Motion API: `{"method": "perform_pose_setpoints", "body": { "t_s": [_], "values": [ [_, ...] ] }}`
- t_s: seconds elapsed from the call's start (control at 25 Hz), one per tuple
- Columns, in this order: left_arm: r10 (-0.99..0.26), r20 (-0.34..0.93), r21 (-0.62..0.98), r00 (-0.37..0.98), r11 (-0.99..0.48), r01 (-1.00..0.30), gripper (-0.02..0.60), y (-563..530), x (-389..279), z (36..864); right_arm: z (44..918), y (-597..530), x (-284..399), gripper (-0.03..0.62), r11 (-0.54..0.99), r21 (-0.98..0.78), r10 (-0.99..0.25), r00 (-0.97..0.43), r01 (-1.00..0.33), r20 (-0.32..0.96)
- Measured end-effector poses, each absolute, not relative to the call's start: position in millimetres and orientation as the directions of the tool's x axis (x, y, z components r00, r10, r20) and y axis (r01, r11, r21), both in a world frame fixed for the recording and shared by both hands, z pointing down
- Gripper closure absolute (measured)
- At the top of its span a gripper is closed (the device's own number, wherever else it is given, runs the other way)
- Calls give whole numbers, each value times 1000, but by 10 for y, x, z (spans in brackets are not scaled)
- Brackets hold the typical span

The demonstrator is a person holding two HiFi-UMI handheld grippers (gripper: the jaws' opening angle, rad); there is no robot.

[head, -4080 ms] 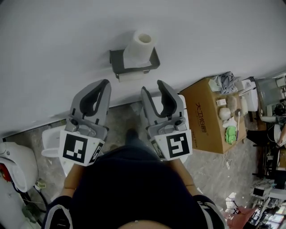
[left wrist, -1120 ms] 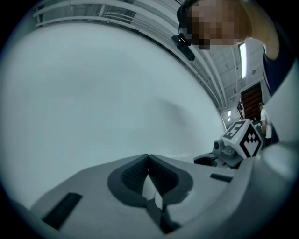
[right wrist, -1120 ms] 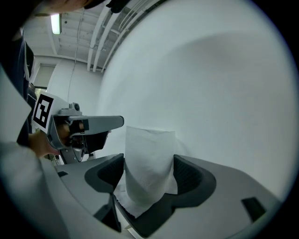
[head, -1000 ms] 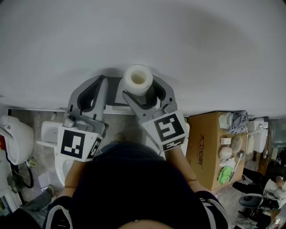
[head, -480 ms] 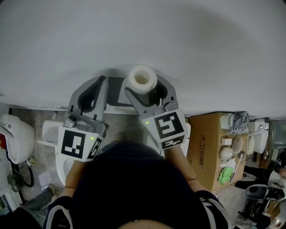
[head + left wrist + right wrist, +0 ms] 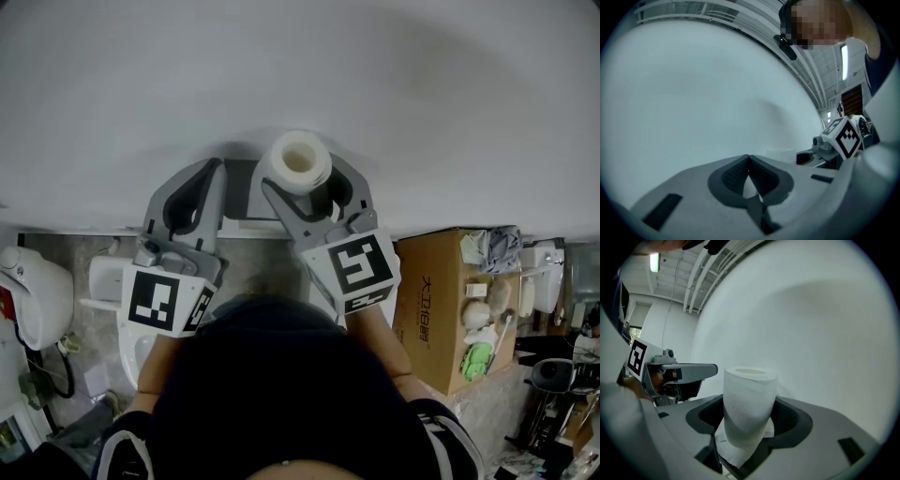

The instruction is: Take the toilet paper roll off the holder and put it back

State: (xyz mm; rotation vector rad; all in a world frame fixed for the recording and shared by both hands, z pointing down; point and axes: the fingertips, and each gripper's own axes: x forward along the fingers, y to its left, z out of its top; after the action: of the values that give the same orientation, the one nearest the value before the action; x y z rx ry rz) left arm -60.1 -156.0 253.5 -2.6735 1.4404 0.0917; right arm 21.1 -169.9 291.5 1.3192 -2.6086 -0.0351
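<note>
Toilet paper roll (image 6: 298,161) upright, core opening upward, clamped at mid-height between the jaws of the right gripper (image 6: 311,187). Close before the white wall (image 6: 394,84), just above and to the right of the visible part of the dark holder (image 6: 242,186). Loose sheet hanging below the jaws in the right gripper view. Left gripper (image 6: 190,192) clenched on nothing, parked just left of the holder.

Judged step: roll off the holder, return pending. For a clean return:
- Keep the roll vertical.
- Squeeze lightly enough not to flatten the core.
- Line up over the holder before lowering.
- Avoid bunching the trailing sheet underneath.
- Release only once seated.

Hard to make out: most of the holder, covered by both grippers from above and absent from both gripper views. Whether the roll's base is fully clear of it, cannot tell. Lower end of the roll masked by the jaws and the hanging sheet.
</note>
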Motion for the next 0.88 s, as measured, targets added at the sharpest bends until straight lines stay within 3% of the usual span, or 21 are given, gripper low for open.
{"method": "perform_pose_setpoints", "body": {
  "t_s": [0.88],
  "values": [
    [-798,-122,-76,590,-586,-807,580,-1466,-496,2454,2376,-1462,395,284,541,161,-840,-540,-825,58]
  ]
}}
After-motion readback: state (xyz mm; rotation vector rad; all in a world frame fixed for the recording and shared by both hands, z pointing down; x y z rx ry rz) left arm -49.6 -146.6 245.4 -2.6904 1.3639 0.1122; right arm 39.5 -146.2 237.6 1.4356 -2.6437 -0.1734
